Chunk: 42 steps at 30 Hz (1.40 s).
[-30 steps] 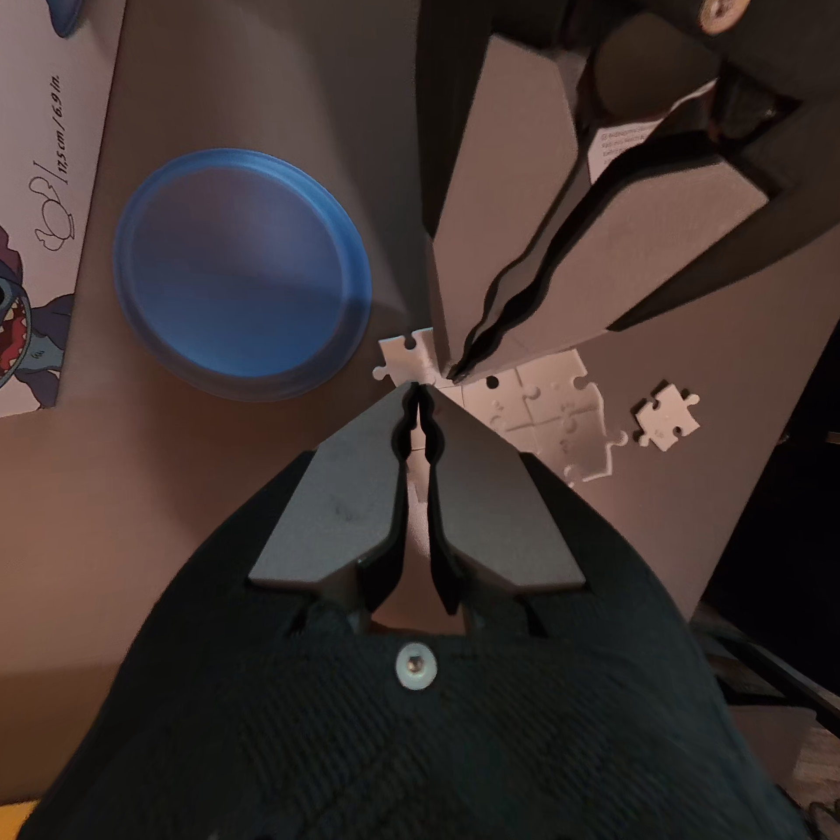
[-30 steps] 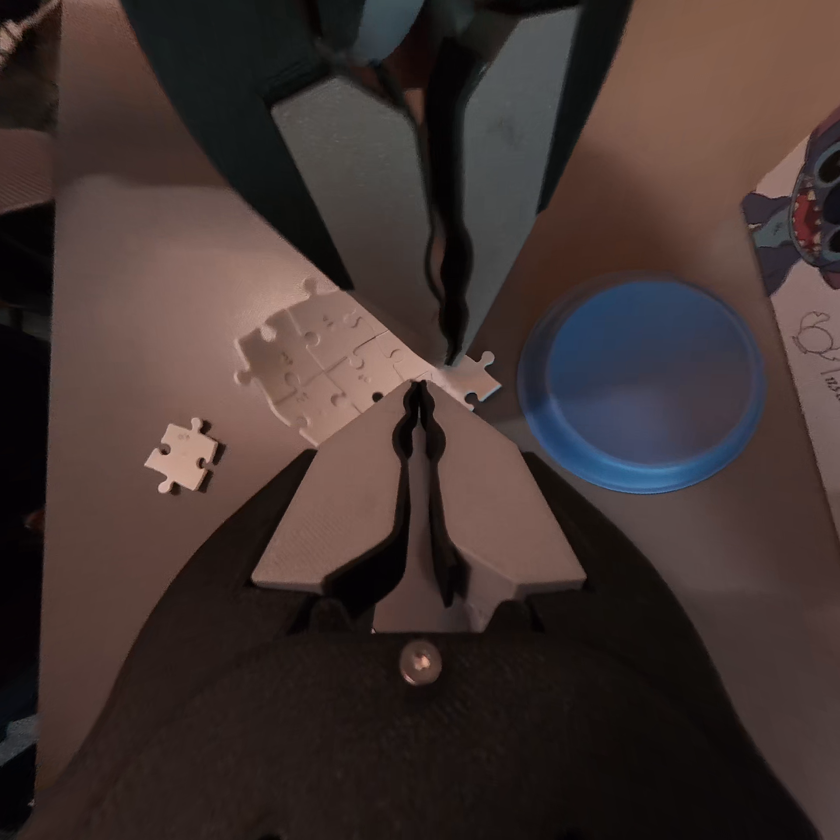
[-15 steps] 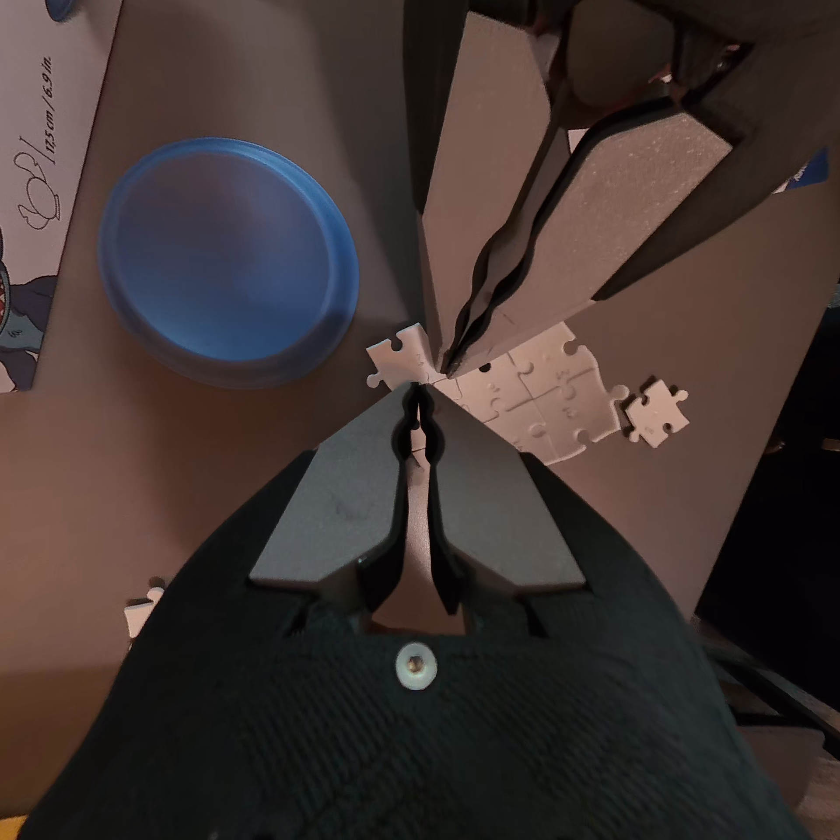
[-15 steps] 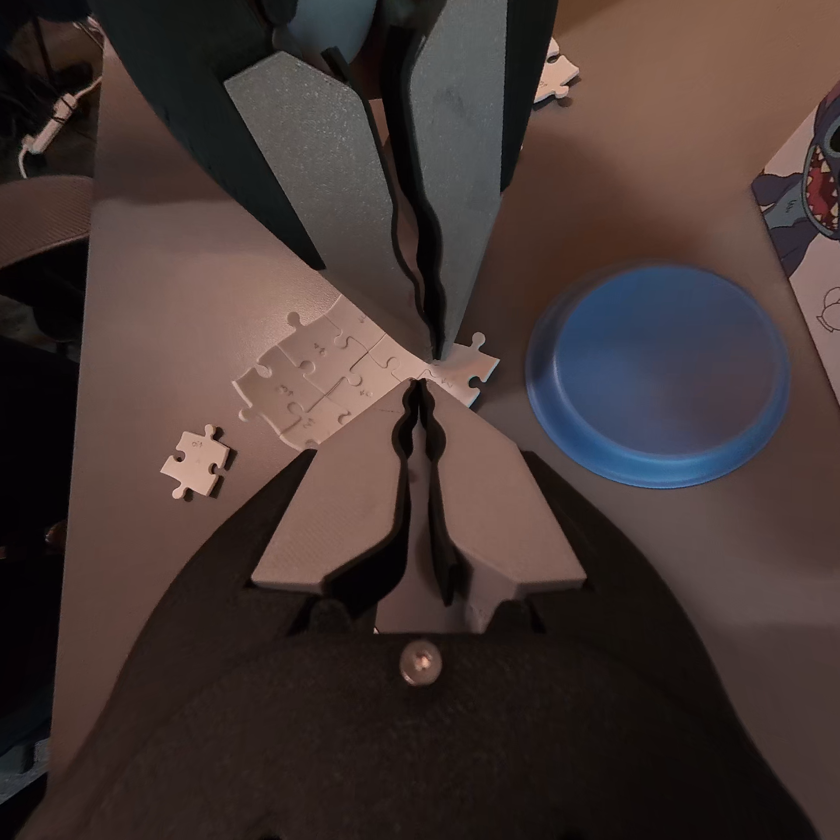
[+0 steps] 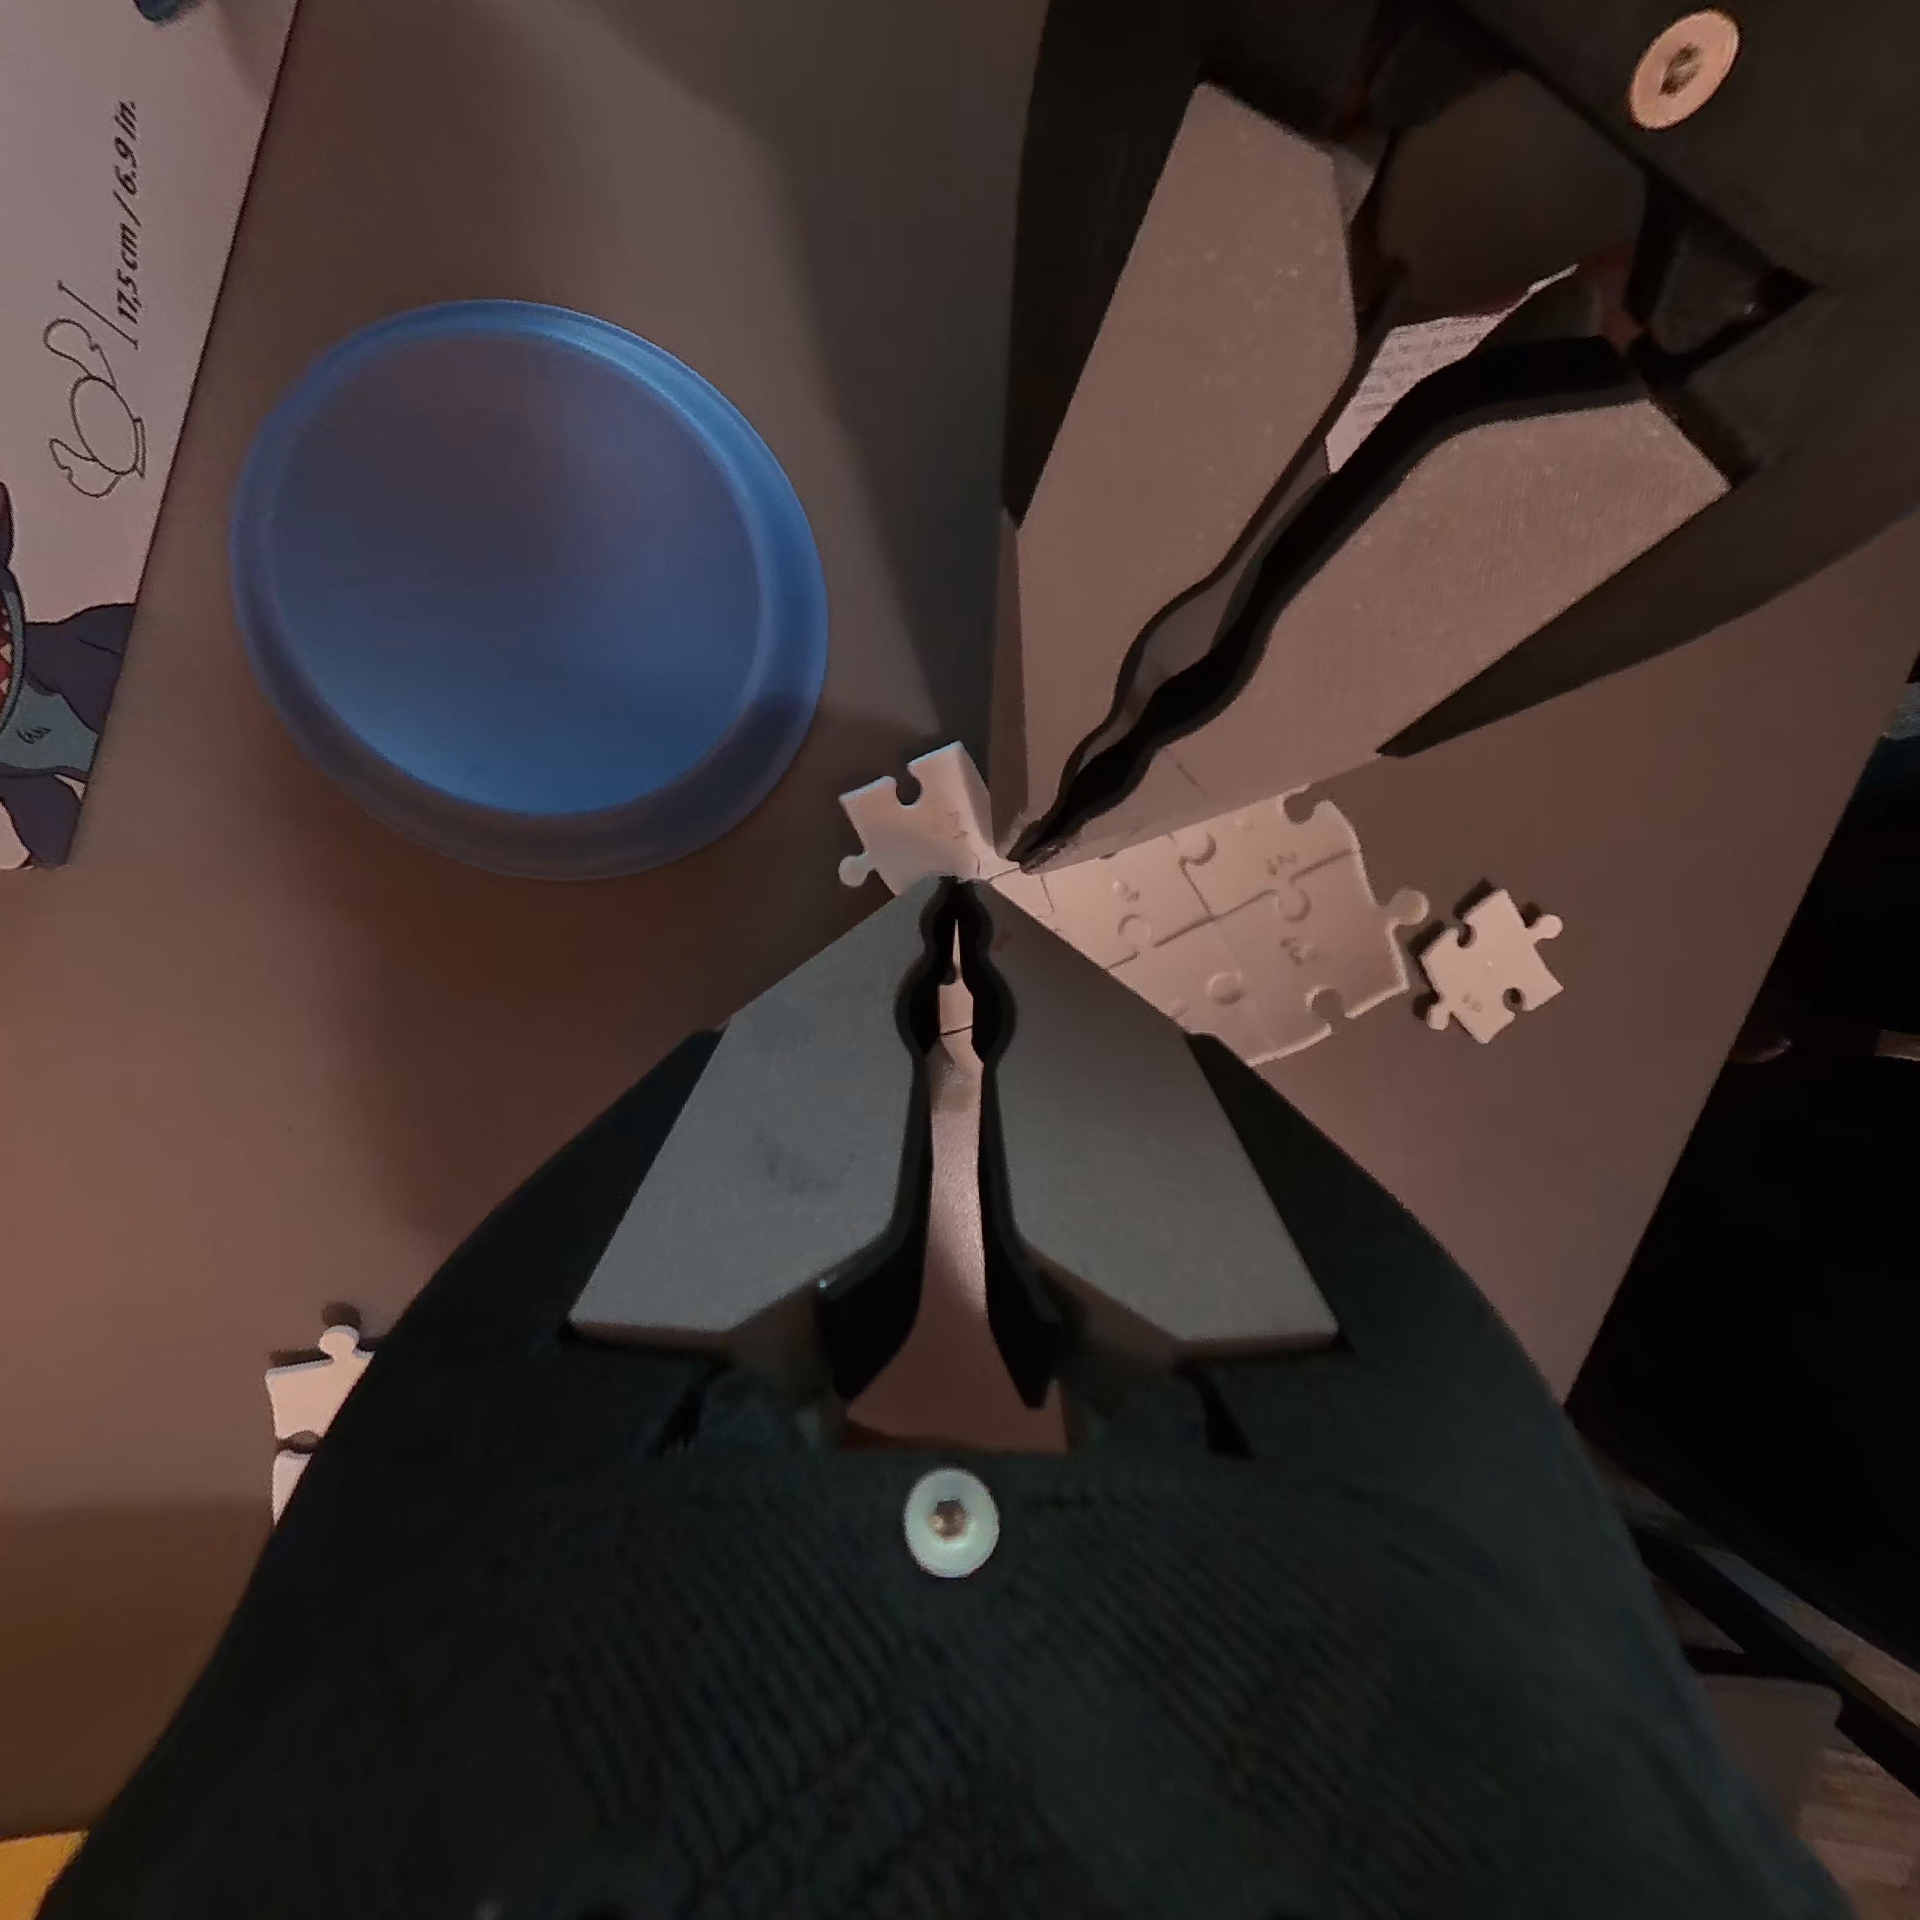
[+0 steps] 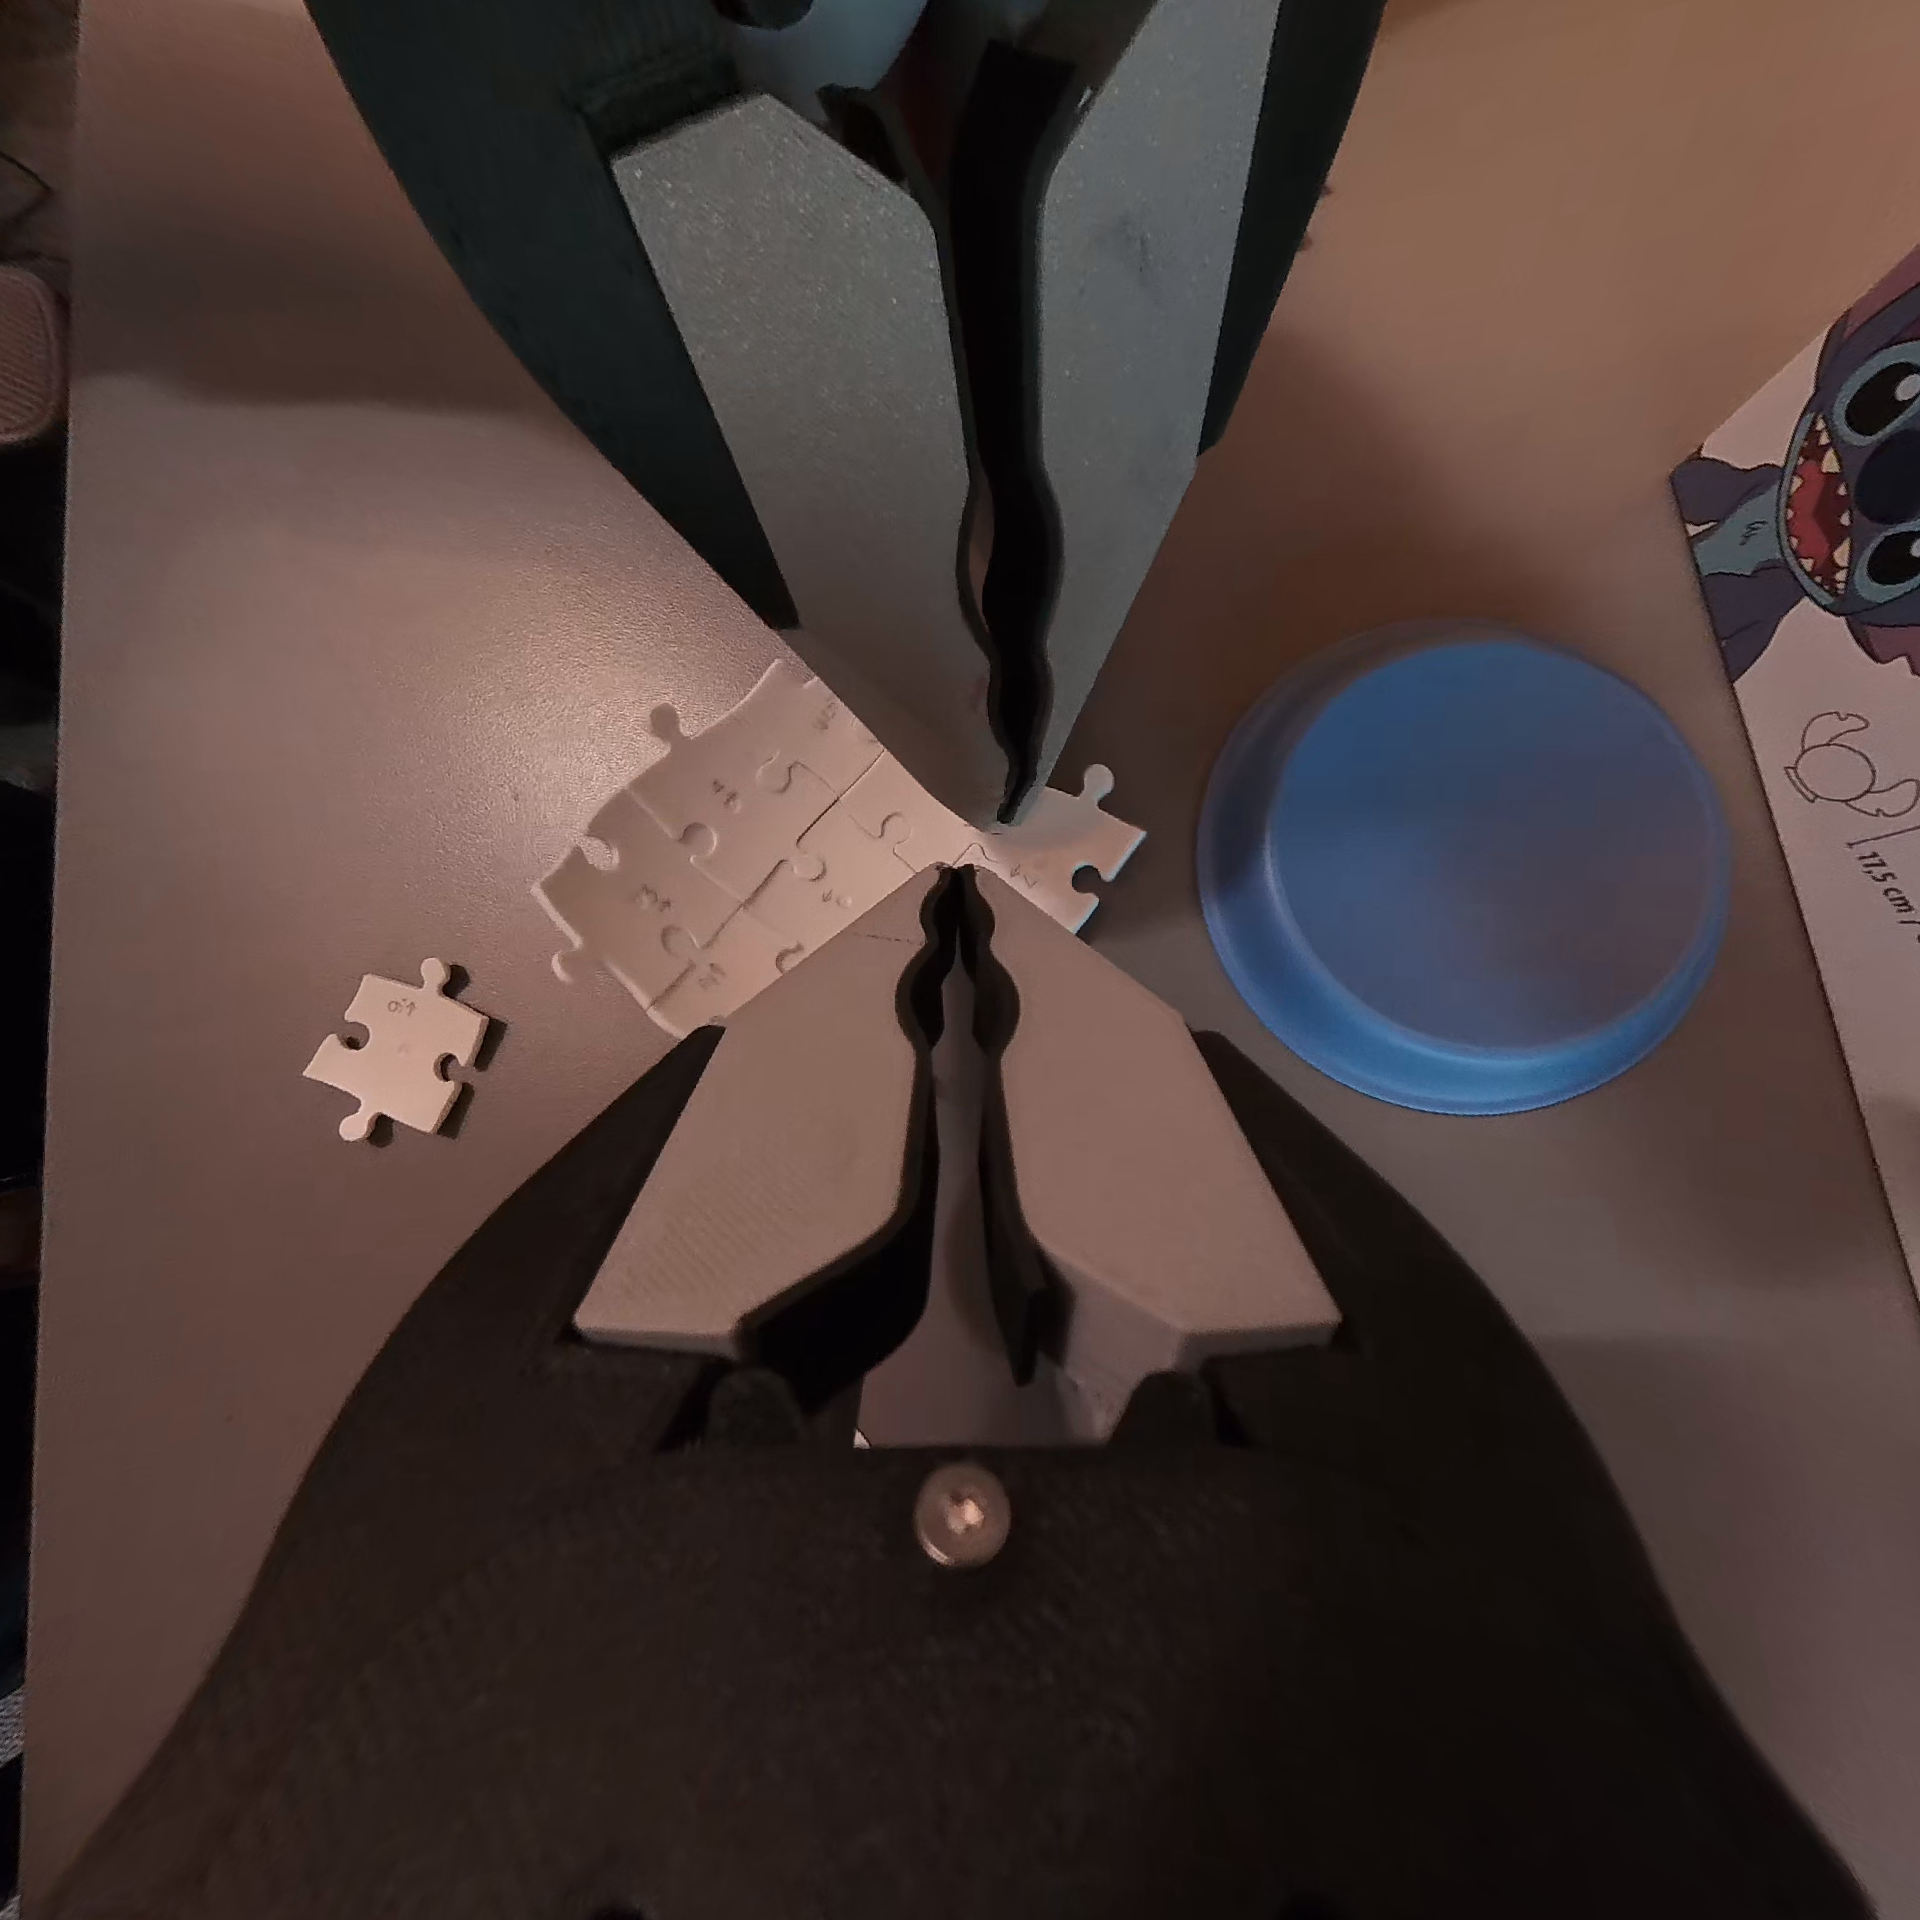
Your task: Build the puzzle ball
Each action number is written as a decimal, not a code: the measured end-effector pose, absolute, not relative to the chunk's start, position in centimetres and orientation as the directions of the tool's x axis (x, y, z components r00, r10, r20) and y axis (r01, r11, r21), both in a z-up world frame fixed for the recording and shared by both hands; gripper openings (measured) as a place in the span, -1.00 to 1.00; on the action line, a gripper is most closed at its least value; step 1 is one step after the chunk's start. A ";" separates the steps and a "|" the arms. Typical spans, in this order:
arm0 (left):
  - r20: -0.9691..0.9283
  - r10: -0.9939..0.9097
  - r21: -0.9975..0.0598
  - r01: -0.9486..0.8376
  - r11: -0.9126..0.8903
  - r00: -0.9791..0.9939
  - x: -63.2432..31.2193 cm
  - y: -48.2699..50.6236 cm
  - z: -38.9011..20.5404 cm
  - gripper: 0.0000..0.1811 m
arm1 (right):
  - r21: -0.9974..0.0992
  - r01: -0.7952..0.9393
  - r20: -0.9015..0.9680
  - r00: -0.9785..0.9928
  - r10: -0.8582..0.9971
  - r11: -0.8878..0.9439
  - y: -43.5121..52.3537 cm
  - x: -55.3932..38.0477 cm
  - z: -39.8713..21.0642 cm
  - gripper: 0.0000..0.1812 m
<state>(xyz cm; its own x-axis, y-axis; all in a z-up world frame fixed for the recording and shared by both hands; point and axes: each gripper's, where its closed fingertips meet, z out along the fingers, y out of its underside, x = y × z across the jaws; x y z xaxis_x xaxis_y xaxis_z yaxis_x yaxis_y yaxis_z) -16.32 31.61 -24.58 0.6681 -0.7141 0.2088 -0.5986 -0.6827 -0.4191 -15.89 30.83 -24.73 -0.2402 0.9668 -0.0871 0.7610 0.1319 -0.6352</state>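
The joined patch of white puzzle pieces [image 5: 1236, 935] lies flat on the table [image 5: 520, 1039], and both tools are brought down onto the same end of it, tip against tip. The left tool [image 5: 956, 894] is seen pressed together, its tips resting at the seam where an end piece [image 5: 914, 826] meets the rest of the patch; whether anything is pinched between the tips cannot be told. The right tool [image 6: 956, 878] is likewise closed, with its tips at the same seam from the opposite side, the end piece [image 6: 1081, 842] showing just beyond it.

The relation that matters is judged to be this seam: the patch runs away from the left tool toward its right and from the right tool toward its left, so its long axis lies crosswise to both. The end piece sticks out toward the blue dish [image 6: 1465, 883], which stands near but apart. Neither tool is nearer; both touch the joint. A downward press to seat the tab seems to be the step in hand.

A loose piece [image 6: 400, 1049] lies just beside the far end of the patch, closer to the right tool. Another piece [image 5: 312, 1403] is partly hidden by the left tool's body. A printed sheet [image 6: 1829, 727] lies beyond the dish.
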 end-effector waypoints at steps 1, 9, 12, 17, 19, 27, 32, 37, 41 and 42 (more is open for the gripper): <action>0.205 -0.713 -0.426 -0.595 -0.682 0.671 -16.3 31.7 -24.5 -1.00 | -0.635 0.761 -0.086 -0.241 0.967 0.133 30.8 -15.9 -24.7 -1.00; 0.141 -0.682 -0.456 -0.565 -0.688 0.717 -18.0 31.9 -23.5 -1.00 | -0.638 0.759 -0.091 -0.241 0.966 0.129 30.8 -15.9 -24.7 -1.00; 0.129 -0.686 -0.474 -0.563 -0.677 0.716 -17.9 31.9 -23.0 -1.00 | -0.637 0.760 -0.084 -0.237 0.968 0.131 30.9 -15.9 -24.7 -1.00; 0.101 -0.692 -0.485 -0.572 -0.661 0.715 -17.4 32.1 -23.0 -1.00 | -0.639 0.757 -0.074 -0.233 0.970 0.133 30.9 -15.9 -24.7 -1.00; 0.064 -0.686 -0.483 -0.579 -0.657 0.725 -17.8 32.6 -23.3 -1.00 | -0.642 0.756 -0.076 -0.232 0.970 0.130 30.8 -15.9 -24.6 -1.00; 0.113 -0.622 -0.668 -0.405 -0.625 0.774 -18.2 34.8 -20.6 -1.00 | -0.751 0.651 -0.297 -0.186 0.937 -0.109 31.7 -15.8 -20.7 -1.00; 0.176 -0.570 -0.779 -0.240 -0.579 0.802 -19.7 36.2 -18.7 -1.00 | -0.775 0.615 -0.265 -0.107 0.958 -0.146 33.9 -15.3 -19.6 -1.00; 0.172 -0.544 -0.852 -0.153 -0.501 0.821 -20.7 37.2 -18.3 -1.00 | -0.792 0.572 -0.298 -0.058 0.953 -0.212 34.7 -15.5 -18.8 -1.00; 0.117 -0.483 -0.852 -0.163 -0.498 0.868 -22.1 37.6 -19.1 -1.00 | -0.814 0.528 -0.300 -0.023 0.954 -0.243 35.3 -15.5 -17.8 -1.00; 0.083 -0.466 -0.862 -0.171 -0.477 0.881 -22.5 37.8 -18.9 -1.00 | -0.818 0.517 -0.303 -0.013 0.953 -0.253 35.5 -15.5 -17.6 -1.00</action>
